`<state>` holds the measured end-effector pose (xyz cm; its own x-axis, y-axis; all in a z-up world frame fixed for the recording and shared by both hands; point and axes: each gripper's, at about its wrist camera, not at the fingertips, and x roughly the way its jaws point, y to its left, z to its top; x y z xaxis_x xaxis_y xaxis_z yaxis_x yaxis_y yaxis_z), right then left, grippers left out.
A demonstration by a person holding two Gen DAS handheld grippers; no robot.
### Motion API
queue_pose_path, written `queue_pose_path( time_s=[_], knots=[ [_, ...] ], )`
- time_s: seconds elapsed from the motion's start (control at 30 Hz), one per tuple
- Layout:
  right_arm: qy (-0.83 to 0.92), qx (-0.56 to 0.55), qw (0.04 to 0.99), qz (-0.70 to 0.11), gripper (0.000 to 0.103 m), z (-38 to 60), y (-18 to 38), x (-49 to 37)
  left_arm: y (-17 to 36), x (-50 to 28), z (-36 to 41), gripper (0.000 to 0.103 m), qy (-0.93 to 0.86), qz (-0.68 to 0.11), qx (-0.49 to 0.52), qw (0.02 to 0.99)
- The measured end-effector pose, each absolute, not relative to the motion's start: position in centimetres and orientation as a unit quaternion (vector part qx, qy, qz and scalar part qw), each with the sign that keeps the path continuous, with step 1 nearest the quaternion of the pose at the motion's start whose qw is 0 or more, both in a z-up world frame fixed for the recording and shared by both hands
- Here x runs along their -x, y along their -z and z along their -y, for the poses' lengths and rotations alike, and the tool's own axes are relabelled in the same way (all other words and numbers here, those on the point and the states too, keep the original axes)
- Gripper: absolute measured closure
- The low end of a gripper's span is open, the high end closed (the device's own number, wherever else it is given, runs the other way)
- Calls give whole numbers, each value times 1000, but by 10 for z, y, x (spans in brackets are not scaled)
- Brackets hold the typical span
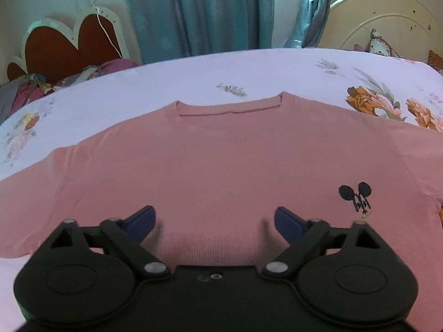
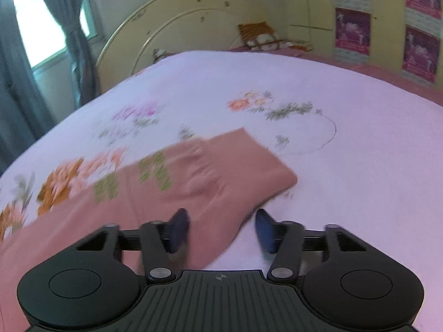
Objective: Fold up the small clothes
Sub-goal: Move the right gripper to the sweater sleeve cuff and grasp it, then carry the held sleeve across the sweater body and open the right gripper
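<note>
I see one pink shirt (image 1: 221, 166) lying flat on the bed (image 1: 193, 77). My left gripper (image 1: 214, 221) hovers above its chest, jaws wide; my right gripper (image 2: 221, 229) straddles one sleeve (image 2: 221, 171), jaws wide.

No legible text in either view.
The pink shirt (image 1: 221, 171) bears a black mouse-ear emblem (image 1: 355, 197) whose lettering is too small to read; the magenta wall posters (image 2: 352, 29) carry print too blurred to read.
</note>
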<state>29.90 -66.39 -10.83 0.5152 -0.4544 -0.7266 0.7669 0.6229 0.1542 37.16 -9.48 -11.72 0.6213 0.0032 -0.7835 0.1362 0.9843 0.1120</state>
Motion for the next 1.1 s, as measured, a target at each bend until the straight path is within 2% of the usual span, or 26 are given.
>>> queue_pose_path(
  time_s=[0.03, 0.13, 0.43, 0.73, 0.93, 1.1],
  knots=[
    [367, -238, 837, -329, 76, 667, 109, -301, 118, -373, 93, 20, 41, -438, -76, 895],
    [359, -237, 840, -332, 94, 671, 109, -308, 119, -374, 89, 21, 40, -443, -71, 893],
    [253, -206, 902, -284, 94, 606, 56, -332, 110, -371, 66, 23, 31, -436, -47, 898],
    [21, -172, 948, -267, 94, 412, -3, -386, 100, -361, 15, 21, 15, -419, -25, 908],
    [-84, -171, 929, -318, 94, 288, 22, -408, 99, -358, -31, 21, -8, -417, -11, 909],
    [-122, -152, 905, -379, 93, 231, 57, -410, 103, -362, -53, 21, -13, -419, 0, 908]
  ],
)
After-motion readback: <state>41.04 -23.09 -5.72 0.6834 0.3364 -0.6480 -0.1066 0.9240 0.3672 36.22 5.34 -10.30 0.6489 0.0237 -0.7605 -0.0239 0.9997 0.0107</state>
